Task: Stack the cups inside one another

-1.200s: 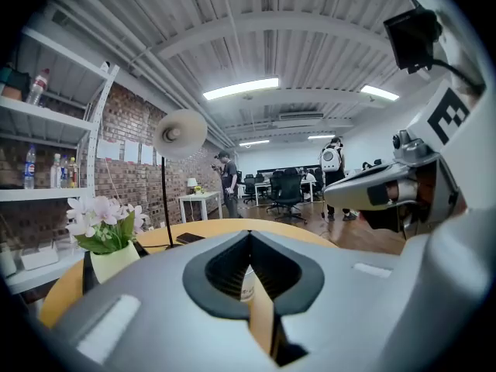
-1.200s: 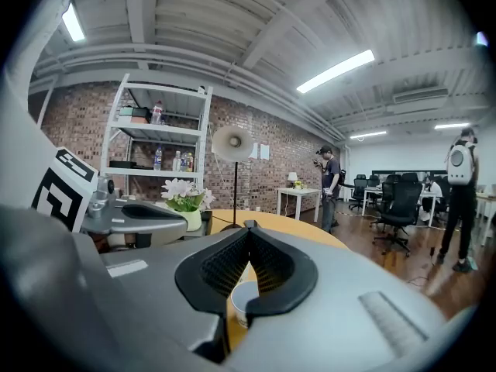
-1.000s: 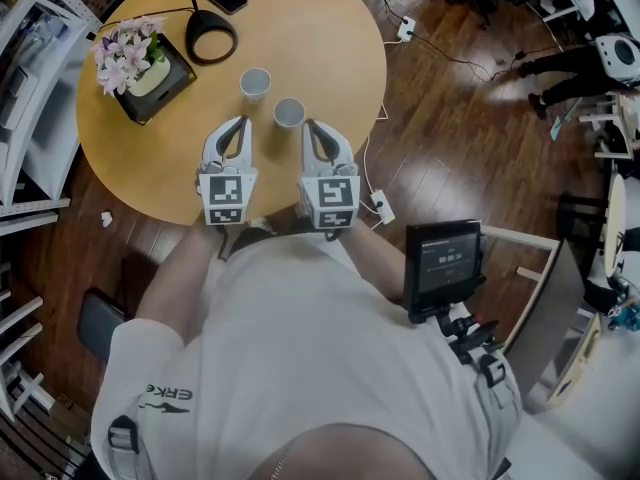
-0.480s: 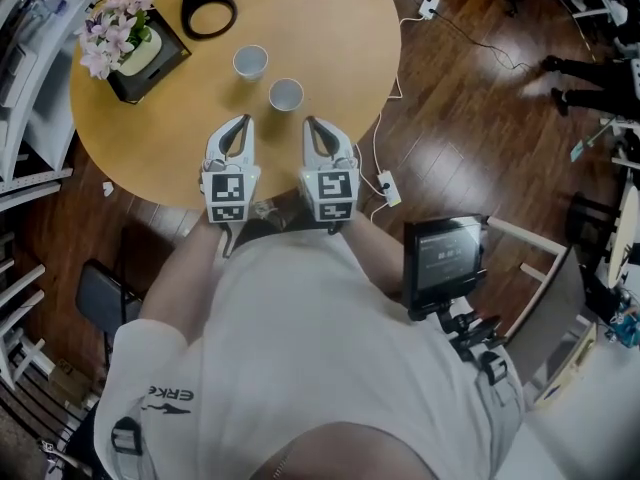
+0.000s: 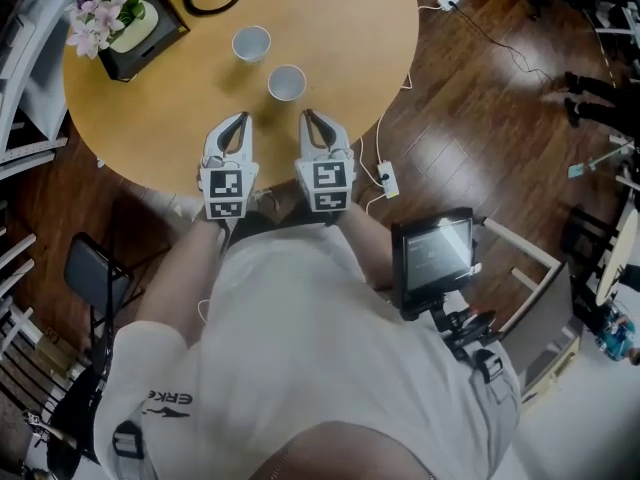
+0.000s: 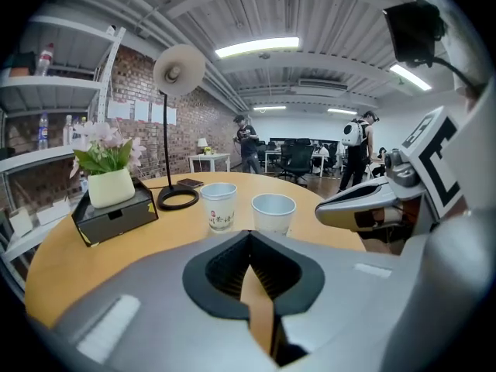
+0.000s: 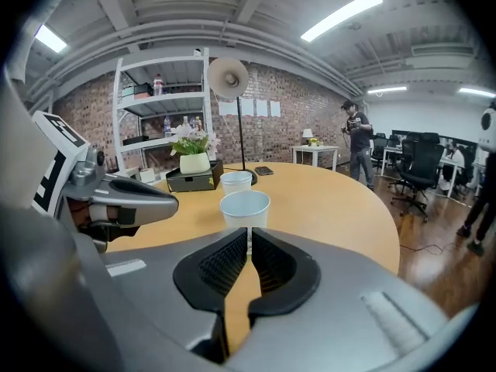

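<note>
Nothing is stacked: far white paper cup [image 5: 251, 43] and near white paper cup [image 5: 287, 82] stand apart; left gripper [image 5: 236, 120] and right gripper [image 5: 312, 116] are clenched, empty

Bare tabletop [image 5: 340, 38] is lying open all round the near cup [image 5: 287, 82], except far-left, where the second cup [image 5: 251, 43] is standing close.

Just beyond the right claw [image 7: 249, 235], the near cup [image 7: 245, 208] loses its foot behind the jaws and in turn covers the lower part of the far cup [image 7: 236, 180]. Ahead of the left claw [image 6: 249, 239], that far cup's print is too small to read, and from above the lamp base [image 5: 211, 0], well past both claws, is cut by the top edge.
</note>
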Demonstrator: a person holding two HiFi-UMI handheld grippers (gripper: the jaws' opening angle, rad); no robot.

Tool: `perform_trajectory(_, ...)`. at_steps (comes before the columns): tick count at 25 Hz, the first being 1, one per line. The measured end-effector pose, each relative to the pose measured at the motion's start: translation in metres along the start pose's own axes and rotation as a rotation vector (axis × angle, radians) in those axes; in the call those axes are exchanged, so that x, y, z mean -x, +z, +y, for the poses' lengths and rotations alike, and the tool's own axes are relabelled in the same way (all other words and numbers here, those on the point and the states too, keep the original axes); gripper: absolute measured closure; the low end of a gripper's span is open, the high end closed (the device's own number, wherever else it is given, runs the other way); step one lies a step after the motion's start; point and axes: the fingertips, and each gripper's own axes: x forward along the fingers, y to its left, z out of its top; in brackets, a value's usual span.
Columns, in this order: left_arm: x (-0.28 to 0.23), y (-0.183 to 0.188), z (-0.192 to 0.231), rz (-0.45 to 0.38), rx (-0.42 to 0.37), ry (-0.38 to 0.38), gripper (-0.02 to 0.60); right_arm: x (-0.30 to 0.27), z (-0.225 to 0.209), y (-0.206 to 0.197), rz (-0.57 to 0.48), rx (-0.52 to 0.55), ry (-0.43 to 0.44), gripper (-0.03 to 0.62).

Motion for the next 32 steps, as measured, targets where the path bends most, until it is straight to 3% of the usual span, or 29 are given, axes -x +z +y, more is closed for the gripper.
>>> perform_trajectory(5,-0.006,-0.017,0.001,0.029,0.028,0.02,0.58,-0.021,0.006,-0.017,0.046,0.021,0.062,0.488)
perform_trajectory(13,-0.018,-0.03,0.007,0.05,0.051,0.043,0.58,-0.057,0.01,-0.035,0.151,0.104,0.116,0.29)
perform_trajectory(23,-0.027,-0.034,0.014,0.063,0.072,0.061,0.58,-0.089,0.009,-0.039,0.231,0.142,0.154,0.217)
perform_trajectory(32,-0.028,-0.031,0.02,0.054,0.084,0.06,0.58,-0.1,0.014,-0.036,0.248,0.186,0.146,0.217)
